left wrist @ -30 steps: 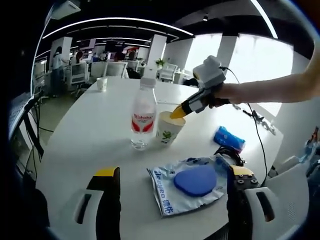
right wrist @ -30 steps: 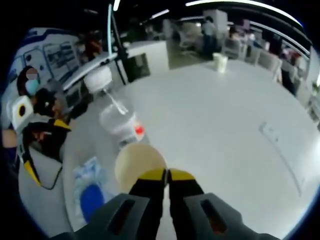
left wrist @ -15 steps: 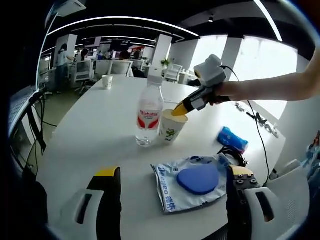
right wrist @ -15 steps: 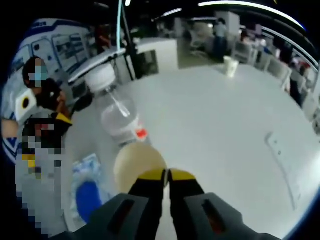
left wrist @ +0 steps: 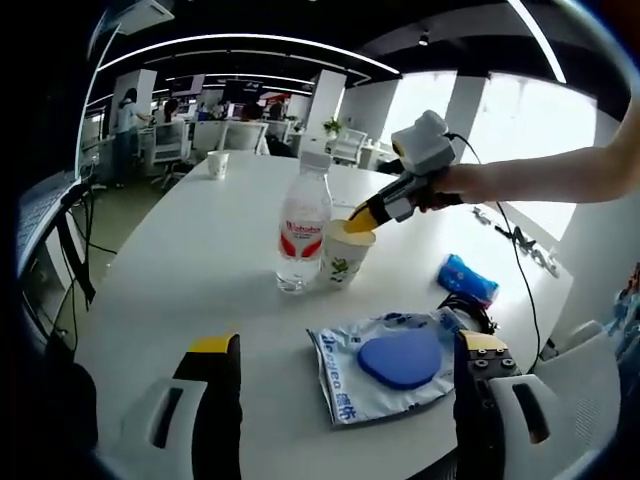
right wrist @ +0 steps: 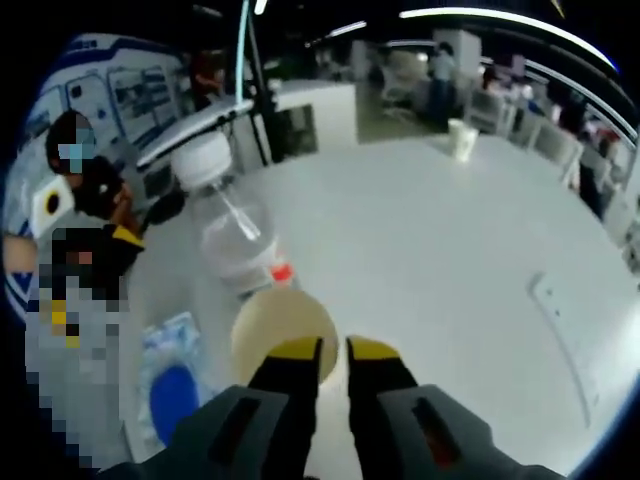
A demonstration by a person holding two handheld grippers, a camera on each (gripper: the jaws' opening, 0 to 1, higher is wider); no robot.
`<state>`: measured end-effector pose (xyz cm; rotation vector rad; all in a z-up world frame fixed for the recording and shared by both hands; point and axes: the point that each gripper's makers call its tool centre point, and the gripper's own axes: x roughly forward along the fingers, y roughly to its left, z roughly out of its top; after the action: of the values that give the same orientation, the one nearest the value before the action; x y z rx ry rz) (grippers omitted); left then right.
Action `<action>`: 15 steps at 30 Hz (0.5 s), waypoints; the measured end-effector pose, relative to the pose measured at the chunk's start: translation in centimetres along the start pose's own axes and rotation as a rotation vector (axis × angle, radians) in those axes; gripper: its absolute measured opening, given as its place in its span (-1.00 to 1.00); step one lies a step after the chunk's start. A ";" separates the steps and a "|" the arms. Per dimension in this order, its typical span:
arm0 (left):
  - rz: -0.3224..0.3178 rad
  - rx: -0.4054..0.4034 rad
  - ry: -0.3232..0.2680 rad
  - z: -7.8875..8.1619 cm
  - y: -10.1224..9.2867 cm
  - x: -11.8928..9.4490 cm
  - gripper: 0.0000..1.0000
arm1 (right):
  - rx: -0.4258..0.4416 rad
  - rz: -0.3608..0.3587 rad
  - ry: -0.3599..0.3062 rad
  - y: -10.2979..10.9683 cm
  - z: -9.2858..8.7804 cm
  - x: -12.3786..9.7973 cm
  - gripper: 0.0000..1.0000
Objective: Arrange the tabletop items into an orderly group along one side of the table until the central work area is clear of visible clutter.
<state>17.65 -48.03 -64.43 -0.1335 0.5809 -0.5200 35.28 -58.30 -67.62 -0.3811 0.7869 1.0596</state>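
Paper cup, white with green print, stood mid-counter touching the clear plastic water bottle. Right claw straddled its rim, slightly parted, grip uncertain. Light, crushable: pinch the rim gently. Left claw hung released near the blue pouch.

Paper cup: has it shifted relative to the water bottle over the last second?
No. In the left gripper view the paper cup stands just right of the water bottle, touching it, as before. Both drifted together, so the camera moved.
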 end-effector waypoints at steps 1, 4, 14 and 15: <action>0.001 0.001 0.000 0.0 0.0 0.0 0.76 | -0.004 -0.002 -0.001 0.0 0.0 0.0 -0.81; 0.004 -0.003 -0.001 0.0 0.2 -0.1 0.76 | -0.023 -0.007 0.003 0.2 0.0 0.0 -0.69; 0.016 -0.013 0.008 -0.5 0.3 -0.4 0.84 | -0.037 -0.001 -0.038 0.4 0.1 -0.2 -0.24; 0.017 -0.017 0.011 -0.5 0.3 -0.4 0.85 | -0.028 0.003 -0.055 0.5 0.4 -0.3 -0.21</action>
<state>17.17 -47.54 -64.76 -0.1419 0.5964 -0.5000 34.90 -58.01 -67.13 -0.3728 0.7250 1.0805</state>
